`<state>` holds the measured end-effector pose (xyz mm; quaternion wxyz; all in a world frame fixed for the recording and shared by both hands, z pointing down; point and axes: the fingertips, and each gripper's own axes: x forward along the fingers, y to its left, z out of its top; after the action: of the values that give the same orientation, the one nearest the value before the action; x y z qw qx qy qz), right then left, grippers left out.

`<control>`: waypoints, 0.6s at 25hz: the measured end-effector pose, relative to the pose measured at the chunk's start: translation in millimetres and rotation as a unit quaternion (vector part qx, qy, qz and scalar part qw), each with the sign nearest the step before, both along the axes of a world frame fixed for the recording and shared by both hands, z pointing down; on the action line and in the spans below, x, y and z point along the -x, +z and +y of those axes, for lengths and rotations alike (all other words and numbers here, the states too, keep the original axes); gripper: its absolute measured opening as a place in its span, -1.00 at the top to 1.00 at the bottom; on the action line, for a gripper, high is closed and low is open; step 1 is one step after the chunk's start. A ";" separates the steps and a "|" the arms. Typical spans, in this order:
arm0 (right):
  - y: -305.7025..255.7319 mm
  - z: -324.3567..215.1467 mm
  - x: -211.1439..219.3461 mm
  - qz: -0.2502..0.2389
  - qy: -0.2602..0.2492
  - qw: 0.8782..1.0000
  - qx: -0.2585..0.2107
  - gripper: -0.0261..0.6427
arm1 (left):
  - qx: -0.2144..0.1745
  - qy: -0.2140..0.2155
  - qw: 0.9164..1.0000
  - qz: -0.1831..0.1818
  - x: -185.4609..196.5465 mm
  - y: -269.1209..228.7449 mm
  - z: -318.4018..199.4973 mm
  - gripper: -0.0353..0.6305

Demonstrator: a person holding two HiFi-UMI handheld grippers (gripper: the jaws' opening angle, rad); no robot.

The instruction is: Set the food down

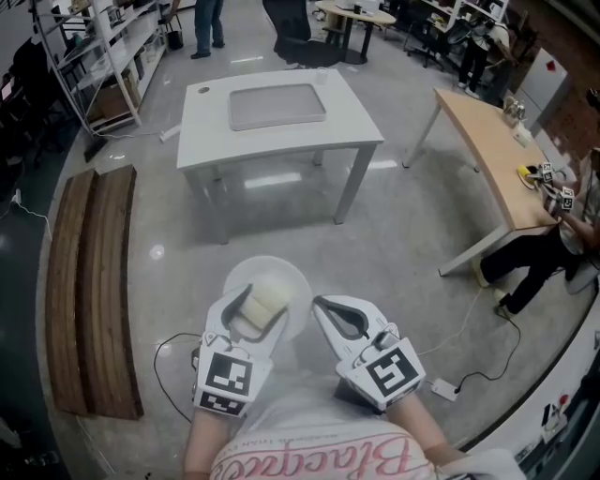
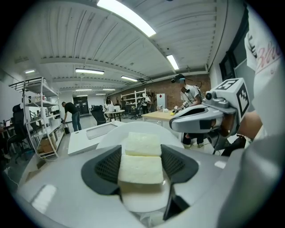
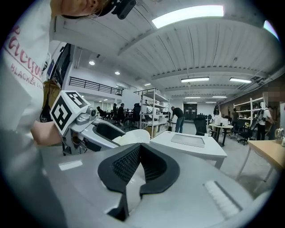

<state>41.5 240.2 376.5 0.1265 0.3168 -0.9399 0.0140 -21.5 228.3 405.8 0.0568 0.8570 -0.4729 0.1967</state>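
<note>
Food block (image 2: 140, 169), pale, judged soft, light and crushable, sits gripped by its flanks in the left tool's (image 2: 141, 156) wide-set jaws over a white plate (image 1: 292, 286), well short of the desk (image 1: 206, 131); right tool (image 3: 139, 151) closed, empty.

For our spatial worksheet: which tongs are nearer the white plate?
Left. The left tongs grip the food block right over the plate; the right tongs, shut, sit just beside its rim.

An open lab workspace: metal shelving (image 1: 98, 56), work tables (image 1: 206, 131), office chairs (image 1: 298, 28), ceiling strip lights (image 2: 127, 18).
</note>
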 end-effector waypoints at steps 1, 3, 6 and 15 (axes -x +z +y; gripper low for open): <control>-0.2 -6.5 -0.7 0.002 0.000 1.000 0.000 0.92 | -0.001 0.000 1.000 0.001 -0.8 -0.6 -7.3 0.07; -0.8 -20.3 -1.9 0.006 0.000 1.000 -0.001 0.92 | -0.003 0.001 1.000 0.004 -2.1 -1.8 -22.8 0.07; -1.4 -43.0 -1.7 0.010 0.001 1.000 -0.002 0.92 | -0.007 0.003 1.000 0.006 -2.4 -3.9 -47.4 0.07; -2.5 -110.4 12.5 0.019 -0.005 1.000 -0.001 0.92 | -0.009 0.003 1.000 0.017 8.0 -8.9 -116.6 0.07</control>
<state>29.0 129.8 374.0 0.1441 0.3121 -0.9390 0.0059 -29.5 111.7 396.9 0.0563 0.8621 -0.4710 0.1781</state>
